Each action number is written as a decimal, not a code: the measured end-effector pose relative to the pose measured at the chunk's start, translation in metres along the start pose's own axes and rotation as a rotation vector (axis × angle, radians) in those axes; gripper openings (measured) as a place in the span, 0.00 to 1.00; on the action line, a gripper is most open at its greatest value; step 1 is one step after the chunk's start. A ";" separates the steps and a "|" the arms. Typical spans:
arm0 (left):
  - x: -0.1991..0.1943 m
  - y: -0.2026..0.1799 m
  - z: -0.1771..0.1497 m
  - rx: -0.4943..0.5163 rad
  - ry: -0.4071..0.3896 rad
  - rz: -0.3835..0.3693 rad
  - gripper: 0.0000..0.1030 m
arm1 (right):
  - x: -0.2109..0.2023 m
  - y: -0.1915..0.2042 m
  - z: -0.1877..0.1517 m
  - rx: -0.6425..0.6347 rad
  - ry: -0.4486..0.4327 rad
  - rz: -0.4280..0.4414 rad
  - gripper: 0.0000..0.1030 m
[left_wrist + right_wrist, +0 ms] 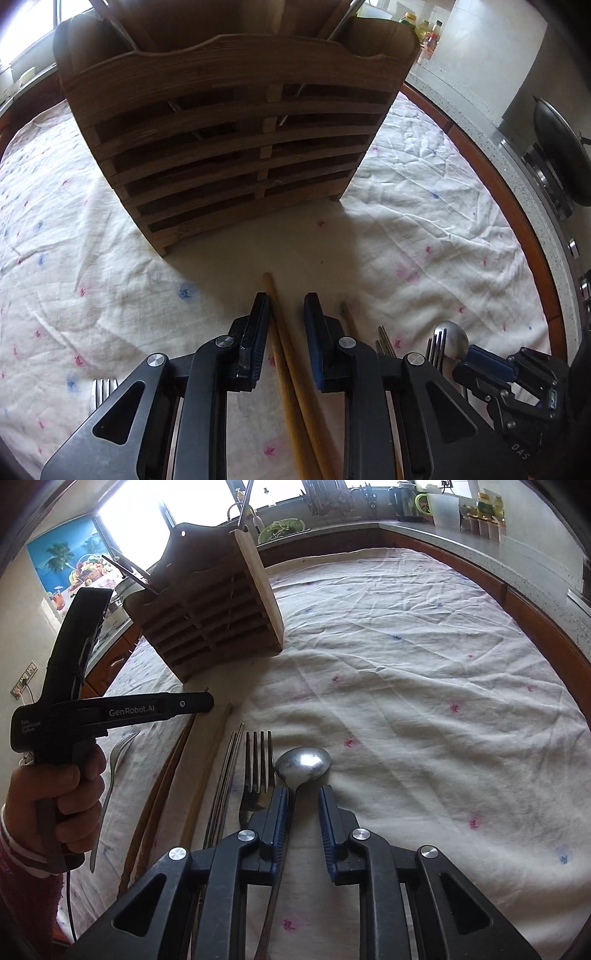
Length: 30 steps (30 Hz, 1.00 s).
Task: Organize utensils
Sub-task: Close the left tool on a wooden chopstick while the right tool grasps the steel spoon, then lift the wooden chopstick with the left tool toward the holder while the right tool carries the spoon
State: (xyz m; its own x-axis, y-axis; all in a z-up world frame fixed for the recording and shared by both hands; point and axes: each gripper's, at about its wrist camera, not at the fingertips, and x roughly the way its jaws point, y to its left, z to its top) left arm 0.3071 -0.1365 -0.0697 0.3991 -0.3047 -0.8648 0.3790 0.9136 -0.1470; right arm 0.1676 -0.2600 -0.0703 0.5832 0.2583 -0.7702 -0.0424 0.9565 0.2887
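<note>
Wooden chopsticks [284, 354] lie on the clothed tabletop [424, 229] between the left tool's [286, 306] parted jaws, touching one pad. Only the right view shows the spoon [303, 766] between the right tool's [303, 794] open jaws, beside a fork [256, 771], before the rack [218, 605].
</note>
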 end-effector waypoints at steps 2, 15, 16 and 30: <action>0.001 -0.005 0.000 0.030 0.005 0.025 0.16 | 0.002 0.003 0.001 -0.018 0.005 -0.008 0.16; -0.013 0.001 -0.001 0.028 -0.018 -0.007 0.05 | 0.000 0.005 0.001 -0.038 -0.004 0.002 0.04; -0.017 0.002 -0.001 0.023 -0.024 -0.015 0.05 | -0.002 0.004 0.001 -0.032 -0.011 0.008 0.04; -0.030 -0.007 -0.013 0.084 -0.001 -0.015 0.04 | -0.032 0.004 0.004 -0.004 -0.080 0.050 0.04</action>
State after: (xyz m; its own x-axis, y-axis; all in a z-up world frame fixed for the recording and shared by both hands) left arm 0.2817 -0.1305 -0.0485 0.3936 -0.3188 -0.8622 0.4541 0.8830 -0.1192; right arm 0.1519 -0.2651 -0.0419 0.6434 0.2941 -0.7068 -0.0765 0.9433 0.3229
